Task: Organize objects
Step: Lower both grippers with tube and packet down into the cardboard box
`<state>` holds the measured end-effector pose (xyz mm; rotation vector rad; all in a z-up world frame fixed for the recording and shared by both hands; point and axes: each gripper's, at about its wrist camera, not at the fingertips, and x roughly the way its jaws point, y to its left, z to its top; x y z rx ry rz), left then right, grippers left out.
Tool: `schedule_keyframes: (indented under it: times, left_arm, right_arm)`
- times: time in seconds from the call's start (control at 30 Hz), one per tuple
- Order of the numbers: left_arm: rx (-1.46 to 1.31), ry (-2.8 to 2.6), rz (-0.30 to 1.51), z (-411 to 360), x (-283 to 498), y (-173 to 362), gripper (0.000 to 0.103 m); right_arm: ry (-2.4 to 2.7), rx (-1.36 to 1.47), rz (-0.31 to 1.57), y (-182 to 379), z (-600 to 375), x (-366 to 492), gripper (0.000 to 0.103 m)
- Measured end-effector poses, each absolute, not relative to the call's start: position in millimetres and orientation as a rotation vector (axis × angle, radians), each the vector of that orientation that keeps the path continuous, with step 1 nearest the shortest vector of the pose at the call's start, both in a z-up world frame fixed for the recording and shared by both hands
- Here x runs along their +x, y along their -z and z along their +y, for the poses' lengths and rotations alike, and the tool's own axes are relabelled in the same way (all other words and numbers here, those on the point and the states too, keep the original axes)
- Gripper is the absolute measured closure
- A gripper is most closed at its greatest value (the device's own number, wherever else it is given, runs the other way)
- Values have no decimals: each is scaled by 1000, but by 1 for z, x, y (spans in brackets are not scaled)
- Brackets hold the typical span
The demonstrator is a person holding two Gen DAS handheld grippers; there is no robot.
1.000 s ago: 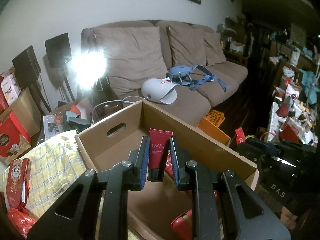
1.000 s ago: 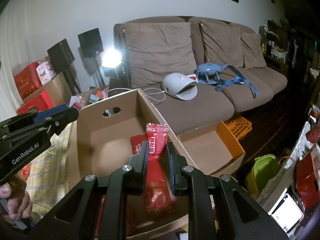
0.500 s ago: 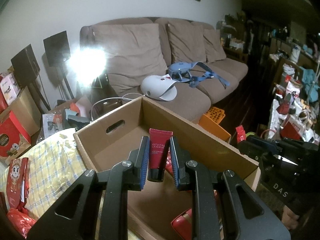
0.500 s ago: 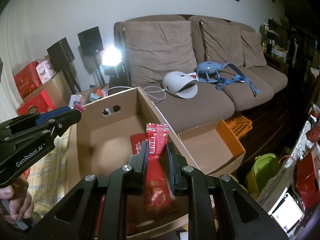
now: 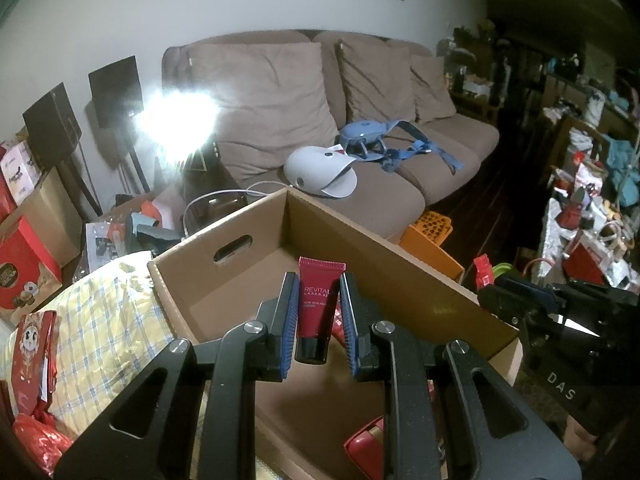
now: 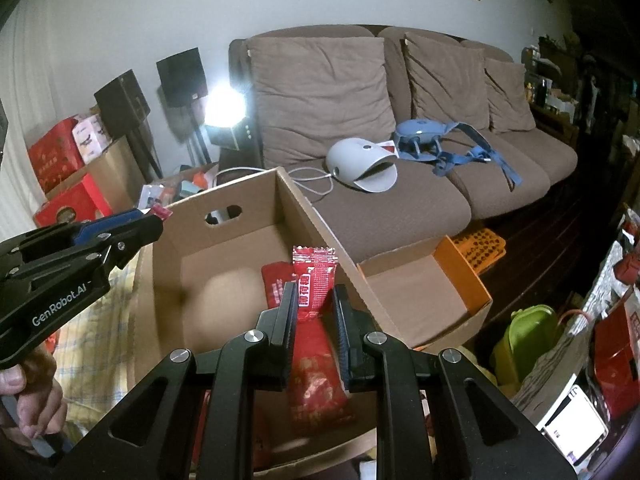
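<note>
My left gripper is shut on a dark red cream tube, held upright with its black cap down, over the open cardboard box. My right gripper is shut on a small red sachet above the same box. Red packets lie on the box floor beneath it. In the right wrist view the left gripper comes in from the left, over the box's left wall. The right gripper shows at the right edge of the left wrist view, by the box's right wall.
Behind the box stands a brown sofa with a white device and a blue harness. A smaller box with an orange flap sits to the right. A yellow checked cloth lies left of the box. Red cartons and clutter crowd both sides.
</note>
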<state>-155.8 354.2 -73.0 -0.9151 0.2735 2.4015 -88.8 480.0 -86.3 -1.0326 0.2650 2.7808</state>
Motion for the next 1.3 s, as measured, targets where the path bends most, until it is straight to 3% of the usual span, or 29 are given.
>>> schedule_keyframes:
  times: [1.3]
  left_arm:
    - [-998,-2393,291,354,-166,90,84]
  right_arm:
    - [-2769,-1100,259,94,478,-95,87]
